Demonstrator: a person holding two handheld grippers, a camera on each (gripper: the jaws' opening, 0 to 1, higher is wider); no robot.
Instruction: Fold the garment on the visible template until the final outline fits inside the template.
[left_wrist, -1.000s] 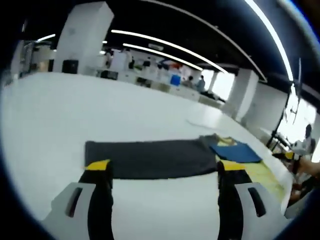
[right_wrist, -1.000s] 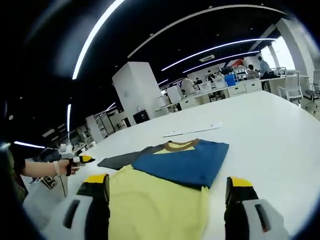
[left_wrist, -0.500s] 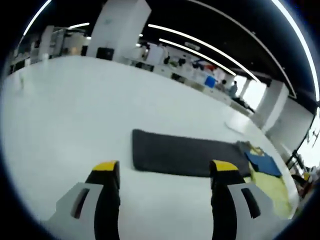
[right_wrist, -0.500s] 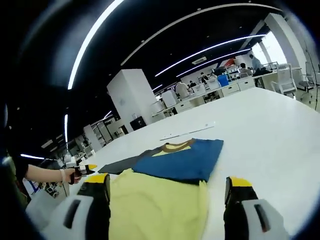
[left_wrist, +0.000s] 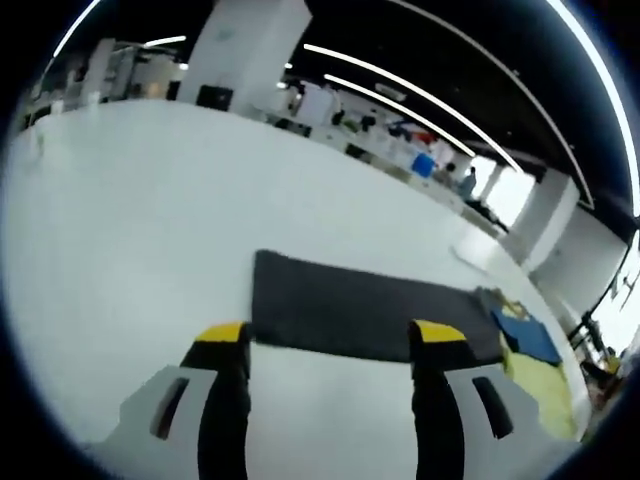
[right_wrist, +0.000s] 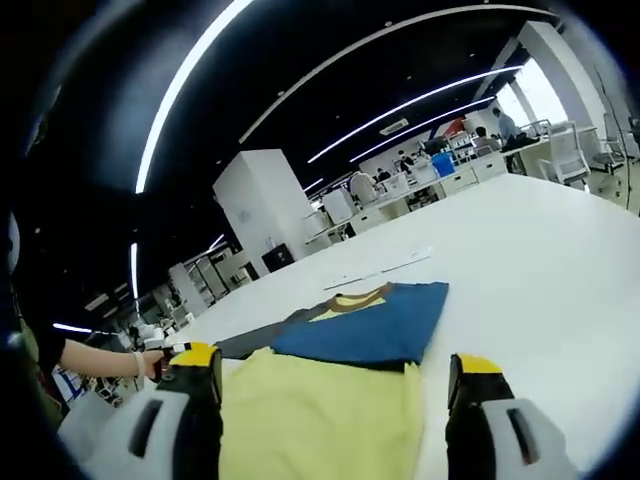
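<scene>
Left gripper (left_wrist: 330, 345) hanging over big white table (left_wrist: 130, 220), jaws standing apart, nothing between them. Yellow tips sitting at near edge of dark grey cloth (left_wrist: 375, 315), too blurry to tell if touching. Grey cloth lying flat in long strip across table. At its right end, blue part (left_wrist: 530, 335) and yellow part (left_wrist: 545, 390) of garment lying flat. Far behind, white pillar (left_wrist: 250, 45), desks, long ceiling lights glowing.

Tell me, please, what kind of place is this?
Probably a large open-plan office or lab. Long strip lights run across a dark ceiling, rows of desks stand at the back with people at them, and the garment lies on a wide white table.
</scene>
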